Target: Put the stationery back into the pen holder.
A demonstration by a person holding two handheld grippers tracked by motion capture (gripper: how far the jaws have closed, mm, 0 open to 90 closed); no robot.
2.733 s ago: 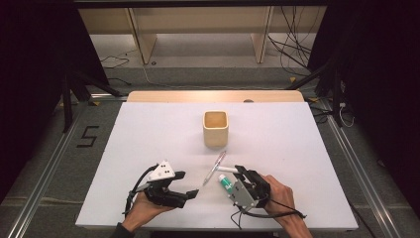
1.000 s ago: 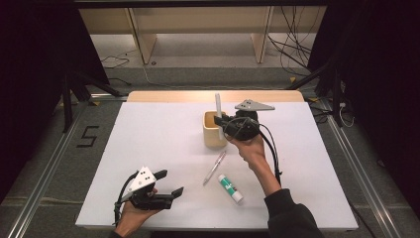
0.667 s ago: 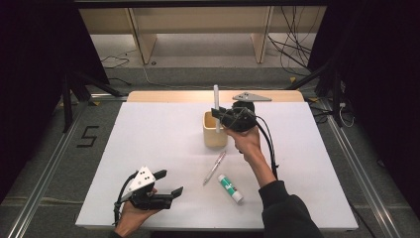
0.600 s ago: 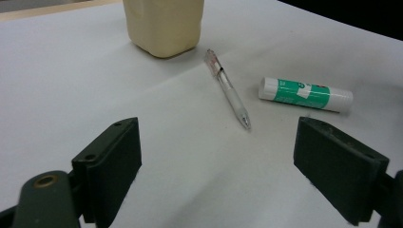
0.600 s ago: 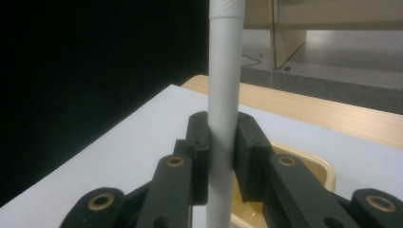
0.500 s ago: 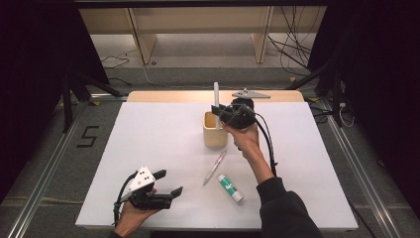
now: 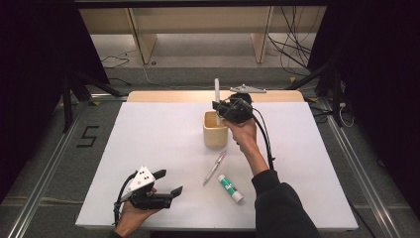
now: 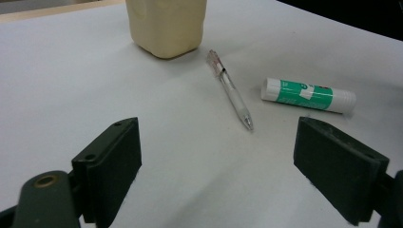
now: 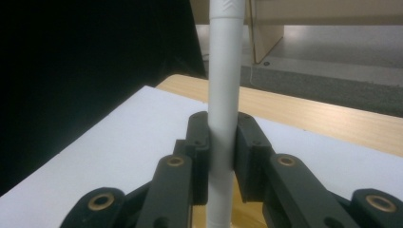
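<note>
My right gripper (image 7: 218,105) is shut on a white pen (image 7: 217,94), held upright over the cream cup (image 7: 214,134) at the table's far middle. In the right gripper view the white pen (image 9: 222,95) stands clamped between the two jaws of the right gripper (image 9: 222,152). A clear pen (image 7: 214,167) and a green-and-white glue stick (image 7: 230,188) lie on the white table in front of the cup. My left gripper (image 7: 168,182) rests open near the front left edge. Its own view shows the left gripper (image 8: 237,166) with jaws wide apart, facing the clear pen (image 8: 230,90), glue stick (image 8: 308,94) and cup (image 8: 166,23).
The white table (image 7: 148,144) has a bare wooden strip (image 7: 163,96) along its far edge. Metal rails and cables run on the floor on both sides. A wooden shelf frame (image 7: 198,29) stands behind the table.
My right gripper picked up the white pen from the table's front and carried it to the cup. In the last second it shifted slightly left over the cup. The left gripper moved slightly toward the front left.
</note>
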